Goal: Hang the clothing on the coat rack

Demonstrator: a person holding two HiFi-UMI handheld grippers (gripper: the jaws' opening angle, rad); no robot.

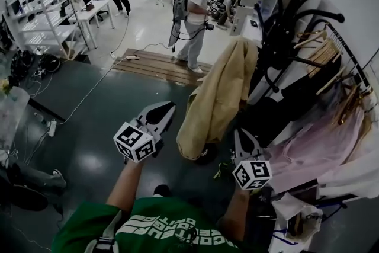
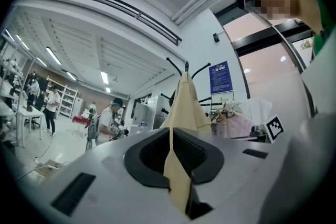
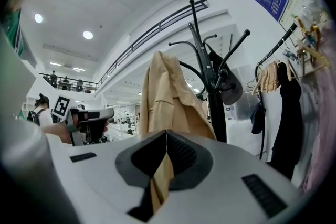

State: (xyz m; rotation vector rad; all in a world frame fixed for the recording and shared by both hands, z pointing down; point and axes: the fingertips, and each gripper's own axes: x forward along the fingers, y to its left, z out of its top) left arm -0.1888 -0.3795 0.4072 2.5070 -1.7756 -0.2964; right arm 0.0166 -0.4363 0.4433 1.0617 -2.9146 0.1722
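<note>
Both of my grippers are holding the tan coat (image 1: 216,98). My left gripper (image 2: 173,139) is squeezed tight on a thin fold of it, and the cloth runs right down between the two jaws. My right gripper (image 3: 166,136) is squeezed tight on another fold of the same coat.

From my head view, the coat hangs long and loose. My left gripper is at 8 o'clock from it and my right gripper is at 5 o'clock. The black coat rack (image 1: 278,38) stands at 2 o'clock from the coat. The coat's top is up against the rack's arms, but I cannot tell if it sits on a hook.

Pink clothes (image 1: 320,145) hang at 3 o'clock from the coat. A person in a white shirt (image 1: 195,9) stands at 12 o'clock.
</note>
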